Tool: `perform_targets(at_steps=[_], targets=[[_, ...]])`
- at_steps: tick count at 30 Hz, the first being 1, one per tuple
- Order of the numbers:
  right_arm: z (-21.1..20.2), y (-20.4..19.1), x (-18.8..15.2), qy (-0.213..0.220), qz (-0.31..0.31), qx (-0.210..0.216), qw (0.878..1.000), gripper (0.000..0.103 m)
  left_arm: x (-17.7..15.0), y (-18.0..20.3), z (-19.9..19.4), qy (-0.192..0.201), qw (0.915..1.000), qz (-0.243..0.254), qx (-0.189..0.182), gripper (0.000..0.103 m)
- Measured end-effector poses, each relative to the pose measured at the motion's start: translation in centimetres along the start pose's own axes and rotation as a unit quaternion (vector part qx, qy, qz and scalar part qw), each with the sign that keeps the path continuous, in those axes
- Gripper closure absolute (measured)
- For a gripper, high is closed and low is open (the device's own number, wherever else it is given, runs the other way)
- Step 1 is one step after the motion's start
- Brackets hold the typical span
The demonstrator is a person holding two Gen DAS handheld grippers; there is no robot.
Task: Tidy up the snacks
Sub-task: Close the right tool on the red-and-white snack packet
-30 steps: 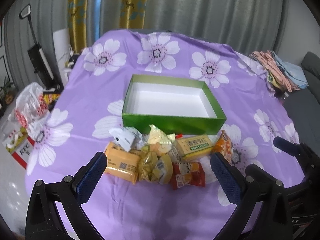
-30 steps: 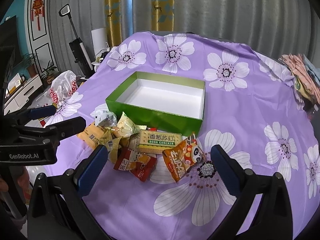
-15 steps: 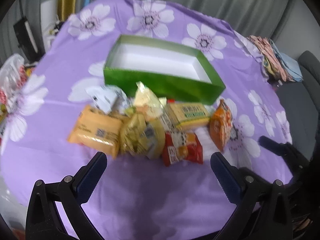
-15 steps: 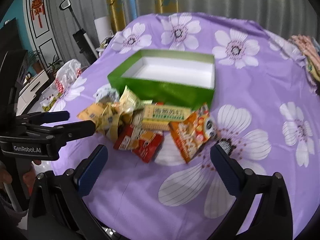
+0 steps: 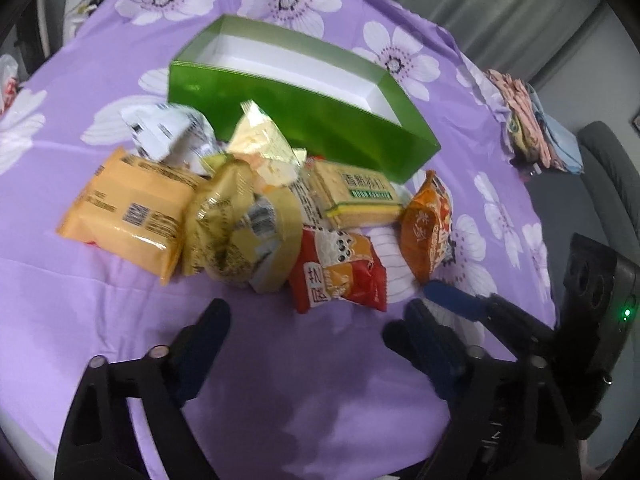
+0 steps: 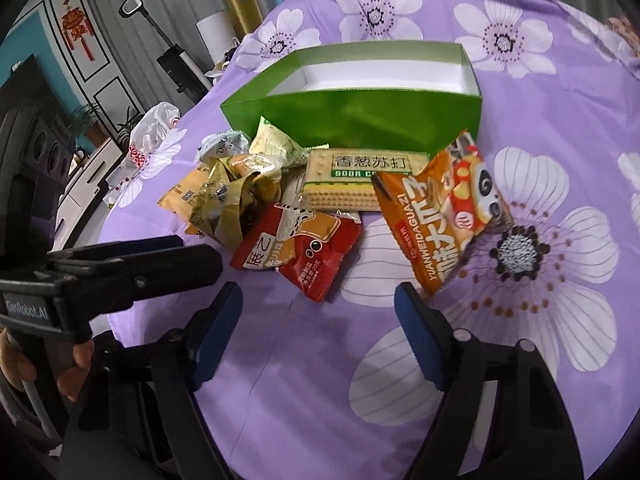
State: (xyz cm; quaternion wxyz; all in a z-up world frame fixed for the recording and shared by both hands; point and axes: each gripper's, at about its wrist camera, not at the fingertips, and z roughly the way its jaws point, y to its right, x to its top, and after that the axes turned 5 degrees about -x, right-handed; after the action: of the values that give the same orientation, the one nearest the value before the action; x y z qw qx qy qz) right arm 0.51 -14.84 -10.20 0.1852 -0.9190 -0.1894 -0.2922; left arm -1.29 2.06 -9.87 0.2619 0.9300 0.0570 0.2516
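Nothing sorted yet — green box empty, snack packets piled beside it, left gripper and right gripper narrowing on nothing.

A heap of snack packets lies on the purple flowered cloth, touching the near wall of an open green box. The left gripper hovers just near of the heap, jaws closing on nothing, while the right gripper reaches in at the right.

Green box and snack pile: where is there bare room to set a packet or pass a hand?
Free: the green box, bare white inside; cloth right of the orange panda packet; cloth nearer than the red packet. Crowded: packets heaped against the box's near wall.
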Motion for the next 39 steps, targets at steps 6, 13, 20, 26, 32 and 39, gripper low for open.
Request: perform_targets(at_steps=[6,13,20,26,32,39], targets=[[1.2,0.5,0.0,-0.026,-0.01,-0.004,1.0,0.037,0.4,-0.6,1.2,-0.014,0.9996,-0.018,-0.019,0.025],[2.6,0.6,0.4,-0.038,-0.029,-0.005,0.999,0.045,1.2,-0.9,2.5,-0.031,0.9982,-0.034,-0.04,0.04],[3.5,0.4,1.3,-0.043,-0.048,0.007,0.998,0.048,2.4,-1.6,3.7,-0.047,0.9951,-0.061,-0.061,0.054],[4.1,0.6,1.7,-0.041,-0.048,0.023,0.998,0.051,2.9,-2.5,3.8,-0.055,0.9926,-0.086,-0.066,0.065],[4.2,0.8,2.0,-0.049,-0.021,0.037,0.998,0.048,3.2,-2.3,3.5,-0.054,0.9943,-0.078,-0.05,0.069],[4.1,0.4,1.8,-0.035,-0.038,0.031,0.998,0.061,3.1,-2.8,3.9,-0.064,0.9942,-0.079,-0.036,0.087]])
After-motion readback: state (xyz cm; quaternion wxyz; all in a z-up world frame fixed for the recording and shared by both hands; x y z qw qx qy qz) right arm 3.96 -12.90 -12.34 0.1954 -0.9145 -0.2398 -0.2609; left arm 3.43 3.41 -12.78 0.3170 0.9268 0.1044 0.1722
